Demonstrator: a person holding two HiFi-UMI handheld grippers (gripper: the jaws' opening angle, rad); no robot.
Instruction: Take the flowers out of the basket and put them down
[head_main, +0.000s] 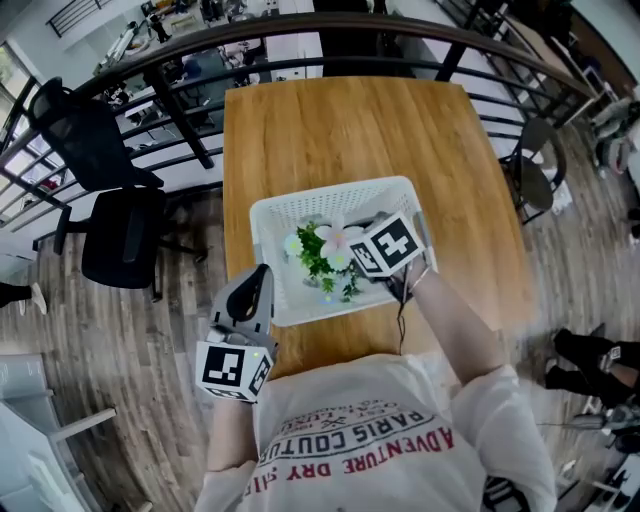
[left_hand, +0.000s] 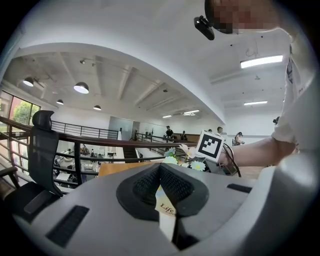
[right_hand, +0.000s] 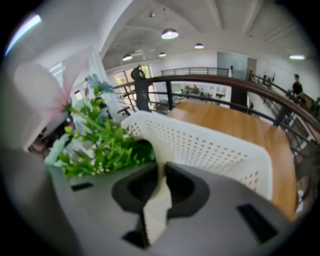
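Observation:
A bunch of flowers (head_main: 325, 252) with green leaves and pale blooms hangs over the white perforated basket (head_main: 330, 193) on the wooden table. My right gripper (head_main: 360, 262) comes in from the bunch's right and is shut on it low down. In the right gripper view the leaves (right_hand: 97, 142) crowd the left side of the jaws (right_hand: 161, 172), with the basket wall (right_hand: 215, 150) just behind. My left gripper (head_main: 262, 275) is by the basket's near left corner, shut and empty. In the left gripper view, past the gripper (left_hand: 162, 192), I see the blooms (left_hand: 182, 160).
The wooden table (head_main: 340, 130) stretches bare beyond the basket to a black railing (head_main: 300, 35). Two dark office chairs (head_main: 120, 235) stand on the floor at the left, and another chair (head_main: 540, 170) is at the right. The basket sits close to the table's near edge.

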